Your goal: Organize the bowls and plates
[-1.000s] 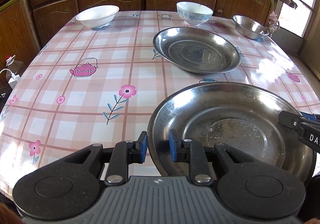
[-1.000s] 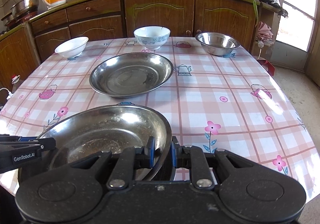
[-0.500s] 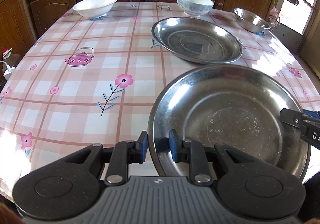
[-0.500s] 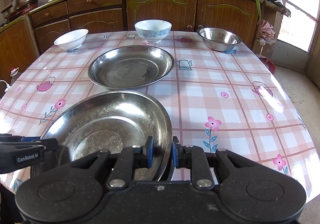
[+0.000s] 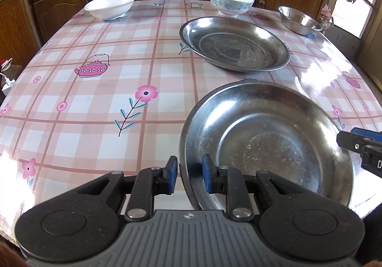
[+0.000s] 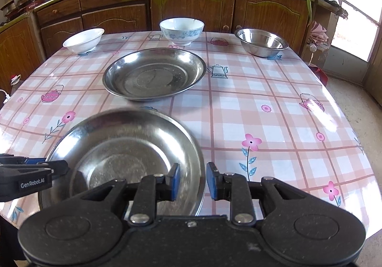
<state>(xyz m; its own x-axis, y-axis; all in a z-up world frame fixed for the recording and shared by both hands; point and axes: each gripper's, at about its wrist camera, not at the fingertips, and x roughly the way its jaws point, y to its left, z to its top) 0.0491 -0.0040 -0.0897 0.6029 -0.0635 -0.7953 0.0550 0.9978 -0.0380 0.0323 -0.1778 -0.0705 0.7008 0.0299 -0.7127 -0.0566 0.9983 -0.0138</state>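
While your left claw (image 5: 189, 177) clamps the near steel plate's (image 5: 267, 142) rim at 6 o'clock, right claw (image 6: 191, 181) is opening around it; second plate (image 6: 155, 74) and three bowls at 12 o'clock remain unstacked.

A round stainless-steel plate (image 5: 267, 145) is sitting at the near edge of the counter (image 5: 119, 71), which is wearing a pink checked floral oilcloth. The left hand-held gripper (image 5: 189, 177) is straddling that plate's near-left rim, and the right hand-held gripper (image 6: 192, 181) is standing at its right rim with its jaws opening, the rim lying between them. Just behind this plate, a second round stainless-steel plate (image 6: 155, 73) is lying near the middle of the counter. Along the far edge, a plain white ceramic bowl (image 6: 83, 40) is sitting at the left, a white bowl with a blue pattern (image 6: 181, 30) in the middle, and a stainless-steel bowl (image 6: 261, 42) at the right. Wooden cabinets (image 6: 191, 4) are standing behind the counter.
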